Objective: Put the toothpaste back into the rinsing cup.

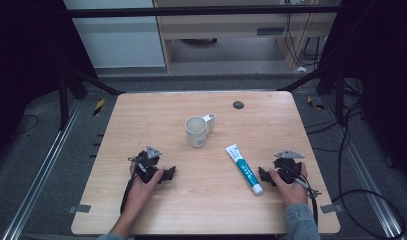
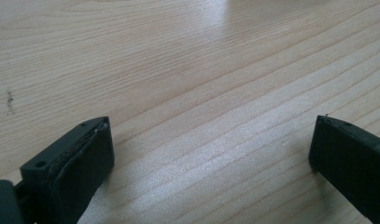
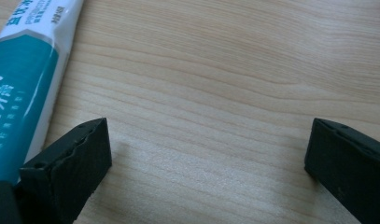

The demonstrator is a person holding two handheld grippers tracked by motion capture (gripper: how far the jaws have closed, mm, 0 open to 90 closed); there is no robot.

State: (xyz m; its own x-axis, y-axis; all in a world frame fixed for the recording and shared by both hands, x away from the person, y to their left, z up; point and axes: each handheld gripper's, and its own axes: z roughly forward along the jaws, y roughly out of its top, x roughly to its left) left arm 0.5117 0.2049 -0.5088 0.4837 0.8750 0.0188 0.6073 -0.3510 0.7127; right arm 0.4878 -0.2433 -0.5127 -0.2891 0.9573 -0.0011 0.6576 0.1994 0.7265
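Note:
A white mug (image 1: 196,131) with its handle to the right stands upright near the middle of the wooden table (image 1: 141,115). A teal and white toothpaste tube (image 1: 244,169) lies flat to its right, cap end toward the front edge. My left gripper (image 2: 211,149) rests low over bare wood at the front left, held by a hand (image 1: 141,187), jaws wide open with nothing between them. My right gripper (image 3: 208,149) is open too, resting just right of the toothpaste tube (image 3: 24,88), which lies outside its left jaw.
A small dark round disc (image 1: 238,105) sits near the table's far edge. Black frame bars, cables and a metal rail run around the table on the floor.

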